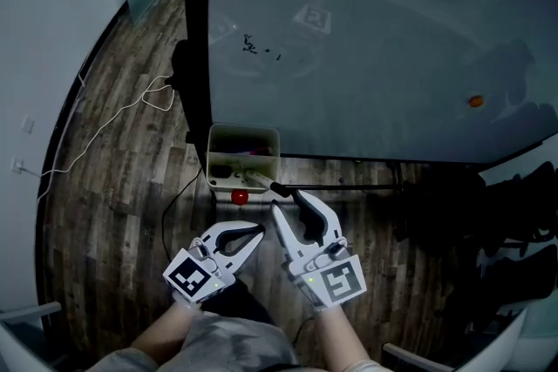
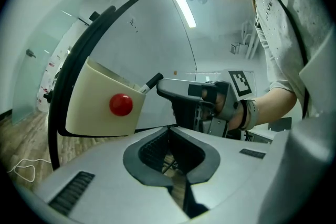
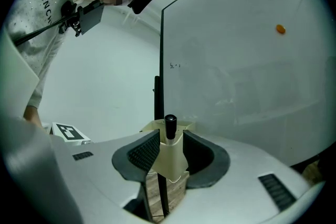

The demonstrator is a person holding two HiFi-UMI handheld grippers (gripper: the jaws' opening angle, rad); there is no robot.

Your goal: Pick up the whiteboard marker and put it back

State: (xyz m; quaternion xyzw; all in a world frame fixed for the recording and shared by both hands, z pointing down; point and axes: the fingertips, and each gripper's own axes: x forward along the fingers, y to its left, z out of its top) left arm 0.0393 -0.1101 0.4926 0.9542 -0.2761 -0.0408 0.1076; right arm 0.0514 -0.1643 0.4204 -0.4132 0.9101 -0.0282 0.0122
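The whiteboard (image 1: 375,39) carries a cream tray (image 1: 244,139) at its lower edge. The marker (image 3: 170,124), pale with a black cap, stands tilted in it. The right gripper's (image 3: 172,149) fingers stand apart around the cap, not gripping. The left gripper's (image 1: 258,233) fingers are closed and empty.

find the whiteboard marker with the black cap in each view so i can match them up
Head view: the black-capped white whiteboard marker pokes rightward out of the cream plastic holder box, just below centre.
Left gripper view: marker juts from the box's upper right corner, left of centre.
Right gripper view: marker upright, low centre.
Shared landmark: the cream box.
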